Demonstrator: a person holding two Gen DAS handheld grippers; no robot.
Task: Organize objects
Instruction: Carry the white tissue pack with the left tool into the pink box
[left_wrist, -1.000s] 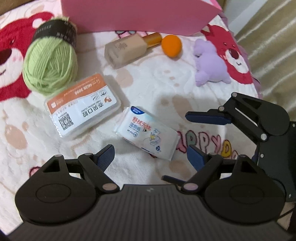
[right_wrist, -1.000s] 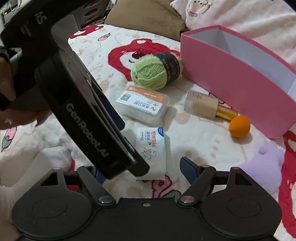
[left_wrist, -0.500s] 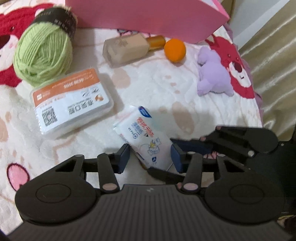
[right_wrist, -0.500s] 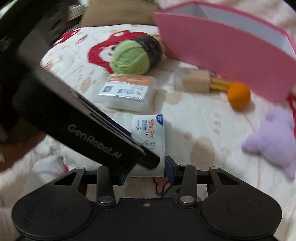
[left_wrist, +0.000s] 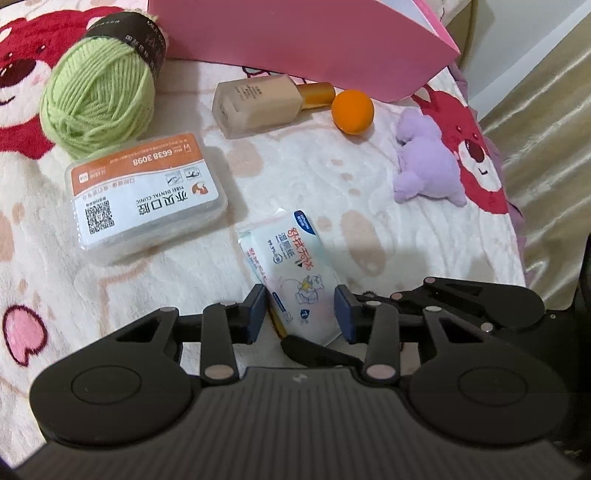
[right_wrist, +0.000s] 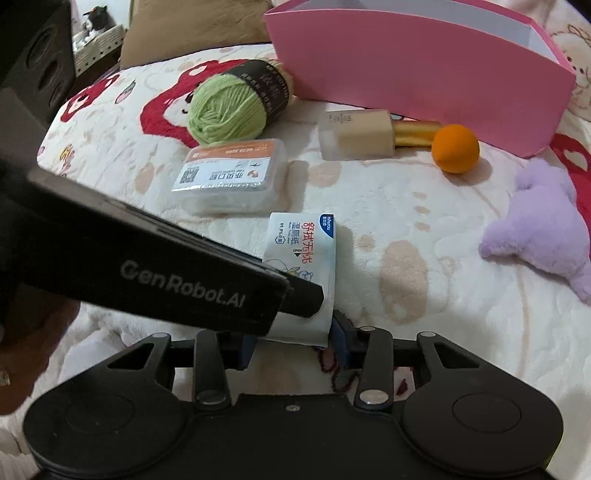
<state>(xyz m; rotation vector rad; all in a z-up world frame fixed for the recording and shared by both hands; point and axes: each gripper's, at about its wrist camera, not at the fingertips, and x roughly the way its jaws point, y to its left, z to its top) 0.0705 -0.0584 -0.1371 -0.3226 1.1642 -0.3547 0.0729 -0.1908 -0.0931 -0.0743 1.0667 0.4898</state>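
A white wet-wipes packet (left_wrist: 291, 269) lies on the bear-print blanket; it also shows in the right wrist view (right_wrist: 301, 254). My left gripper (left_wrist: 300, 314) has its blue pads on both sides of the packet's near end, closed on it. My right gripper (right_wrist: 291, 345) sits just behind the same end, its jaws narrowed around the packet's near edge; the left gripper's body (right_wrist: 166, 273) hides part of it. The pink box (right_wrist: 417, 70) stands open at the back.
On the blanket lie a green yarn ball (left_wrist: 98, 99), a clear dental-clinic case (left_wrist: 144, 195), a foundation bottle (left_wrist: 258, 103), an orange ball (left_wrist: 352, 110) and a purple plush (left_wrist: 426, 162). The blanket's edge drops off at the right by a curtain (left_wrist: 546, 122).
Both grippers have moved in on the wipes packet and narrowed from wide open. The packet has turned so that its length now points away from me.
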